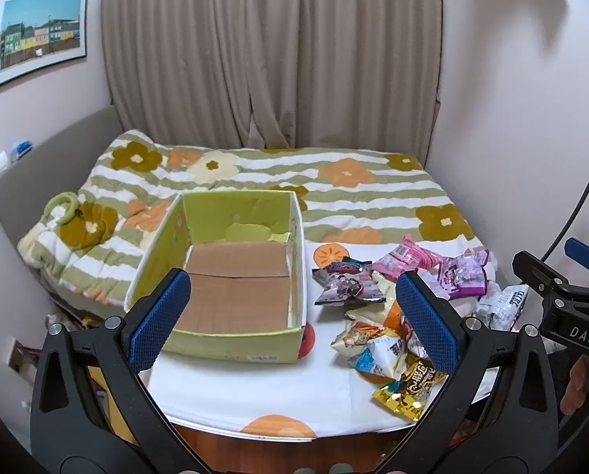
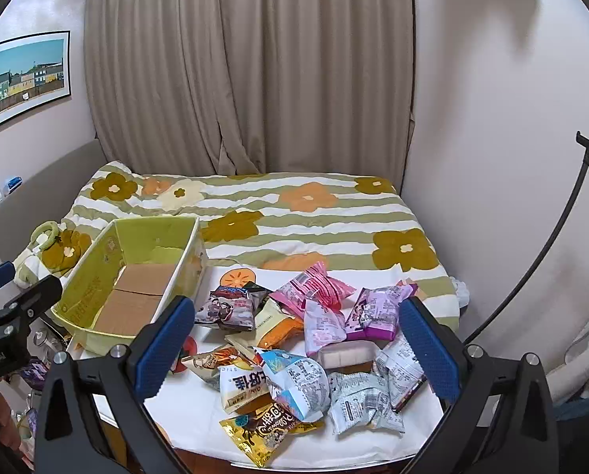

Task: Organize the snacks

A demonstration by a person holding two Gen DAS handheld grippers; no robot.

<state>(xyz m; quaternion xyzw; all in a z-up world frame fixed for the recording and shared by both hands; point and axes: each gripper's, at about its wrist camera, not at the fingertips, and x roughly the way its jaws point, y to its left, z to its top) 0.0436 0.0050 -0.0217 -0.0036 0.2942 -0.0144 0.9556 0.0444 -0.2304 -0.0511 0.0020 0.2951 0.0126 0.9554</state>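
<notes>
An open green cardboard box (image 1: 231, 351) with a bare brown bottom stands on a white table; it also shows in the right wrist view (image 2: 77, 308). A loose pile of snack packets (image 2: 306, 355) lies to its right, also in the left wrist view (image 1: 385, 316), with pink, purple, white and gold packets (image 2: 259, 430). My left gripper (image 1: 294, 316) is open and empty, held above the table in front of the box. My right gripper (image 2: 298, 347) is open and empty, held above the near side of the pile.
The white table (image 1: 255, 391) has orange fruit prints and a curved near edge. Behind it lies a bed with a flowered striped quilt (image 2: 294, 213), beige curtains and pink walls. A black stand pole (image 2: 551, 245) curves at the right.
</notes>
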